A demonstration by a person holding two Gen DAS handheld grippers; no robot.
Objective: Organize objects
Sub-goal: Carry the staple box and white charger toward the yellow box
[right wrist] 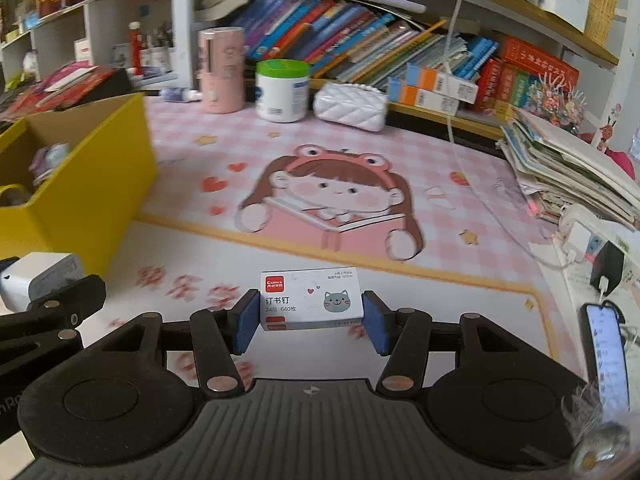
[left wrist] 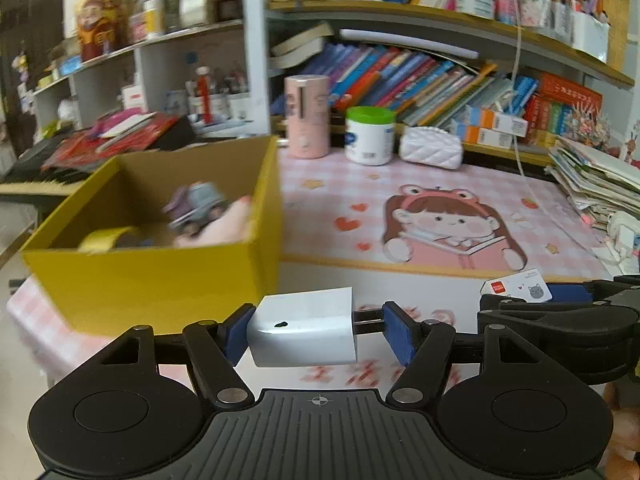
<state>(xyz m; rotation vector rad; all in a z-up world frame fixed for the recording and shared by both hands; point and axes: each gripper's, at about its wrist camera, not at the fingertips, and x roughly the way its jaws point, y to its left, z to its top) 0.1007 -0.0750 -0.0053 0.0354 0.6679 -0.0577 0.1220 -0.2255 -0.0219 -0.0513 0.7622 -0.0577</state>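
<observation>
My left gripper was clamped on a white USB wall charger, one pad against its body, the other against its prongs. My right gripper was clamped on a small box of staples printed with a cat face, held across its short ends. Both items hung clear of the desk mat, near its front edge.

To the left stood the yellow cardboard box, open-topped, already holding a roll of yellow tape and a blurred toy I could not identify. At the far side, against the bookshelf, stood a pink cylinder, a green-lidded jar and a white quilted pouch.

I judged the step to be transport. The next move called for bringing each gripper above the box opening, clearing its rim, then releasing.
</observation>
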